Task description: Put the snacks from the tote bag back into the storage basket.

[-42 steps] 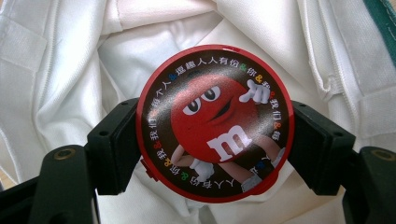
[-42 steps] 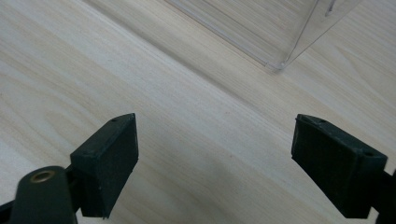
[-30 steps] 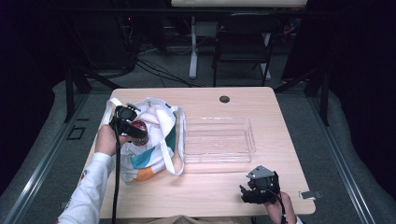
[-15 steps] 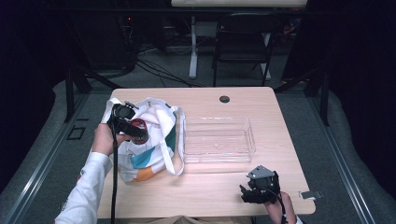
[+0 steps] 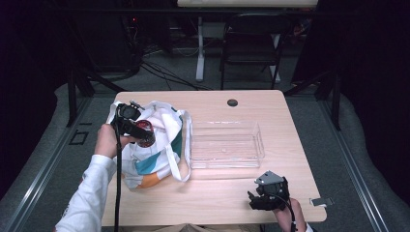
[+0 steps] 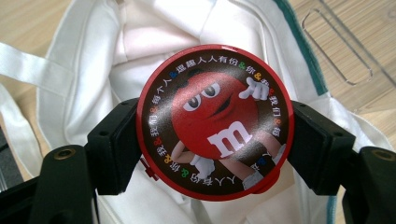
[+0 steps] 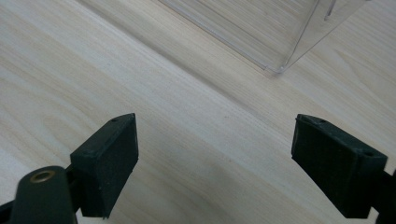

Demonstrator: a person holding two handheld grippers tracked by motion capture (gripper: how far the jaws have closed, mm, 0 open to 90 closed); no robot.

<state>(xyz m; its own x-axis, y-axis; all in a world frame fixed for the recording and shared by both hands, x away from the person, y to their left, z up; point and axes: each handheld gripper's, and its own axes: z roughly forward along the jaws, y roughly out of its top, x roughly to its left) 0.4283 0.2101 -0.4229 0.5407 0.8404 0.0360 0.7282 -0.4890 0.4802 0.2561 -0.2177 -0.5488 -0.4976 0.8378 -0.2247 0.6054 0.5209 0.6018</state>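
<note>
Where the high view looks down on the pale wooden table (image 5: pixel 212 198), the left gripper (image 5: pixel 140 133) hovers over the mouth of a white cloth tote bag with teal and orange patches (image 5: pixel 157 154), its jaws pinching a round red tin with a dark printed lid (image 5: pixel 145 137). From here the tin is small and its print is too blurred to read. Just beyond the bag, on the side away from that gripper, stands a clear rectangular plastic tray (image 5: pixel 225 145), with nothing in it. The right gripper (image 5: pixel 263 195) sits well apart, near the table's front edge, with the tray's near wall a little ahead of it; its jaws are too small here to judge.

In the left gripper view, the two black jaws press against opposite sides of the round red tin (image 6: pixel 215 121), whose lid shows a red cartoon candy figure ringed by small lettering. The tin hides most of the bag's opening below it, so what lies inside cannot be made out; only white folds of the tote bag (image 6: pixel 140 42) show around it. A corner of the clear tray (image 6: pixel 345 51) is cut off past the jaws.

In the right gripper view, the right gripper (image 7: pixel 215 168) has its jaws spread wide over bare table (image 7: pixel 140 84), holding nothing. Ahead of them only a corner of the clear tray (image 7: pixel 275 32) shows.
</note>
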